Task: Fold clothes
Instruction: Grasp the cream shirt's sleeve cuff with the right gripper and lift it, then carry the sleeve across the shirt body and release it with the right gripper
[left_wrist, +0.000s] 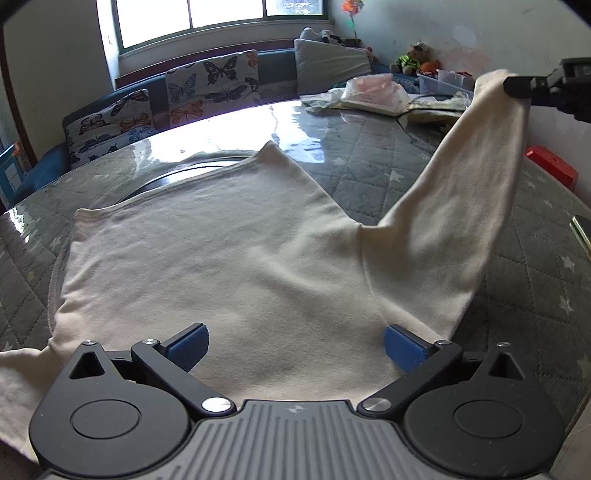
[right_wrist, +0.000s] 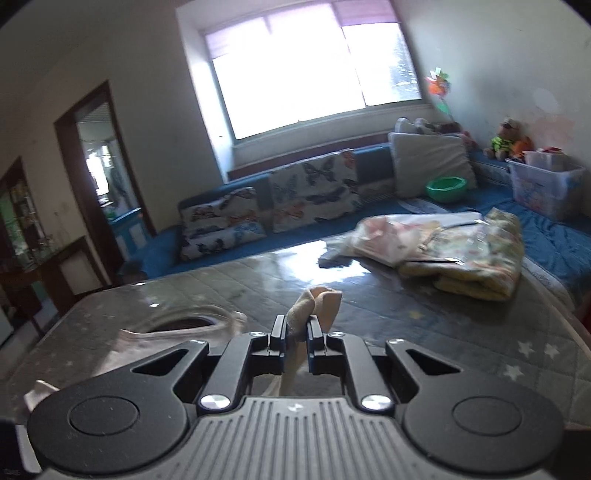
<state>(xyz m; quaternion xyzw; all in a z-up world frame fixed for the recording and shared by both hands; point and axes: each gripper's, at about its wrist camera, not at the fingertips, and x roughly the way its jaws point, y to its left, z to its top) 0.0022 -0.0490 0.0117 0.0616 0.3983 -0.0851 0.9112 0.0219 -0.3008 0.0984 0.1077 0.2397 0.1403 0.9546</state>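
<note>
The right gripper (right_wrist: 296, 328) has its jaws pinching the cuff of a cream sleeve (left_wrist: 476, 177), lifted off the surface and stretched up to the right. The left gripper (left_wrist: 295, 347) hovers with its jaws spread wide, nothing between them, above the shirt (left_wrist: 221, 251). The one cream long-sleeved shirt lies flat on the grey quilted surface (left_wrist: 369, 147), its hem toward the far side and its other sleeve trailing off at the near left. Bare quilted cover lies open around the shirt on its far and right sides. A pile of folded fabrics (right_wrist: 461, 254) sits at the far right edge. Beyond, on a blue sofa (right_wrist: 554, 236), stand two butterfly cushions (right_wrist: 314, 188), one green bowl (right_wrist: 445, 186), and one clear storage bin (right_wrist: 543, 184) whose contents are hard to make out.
</note>
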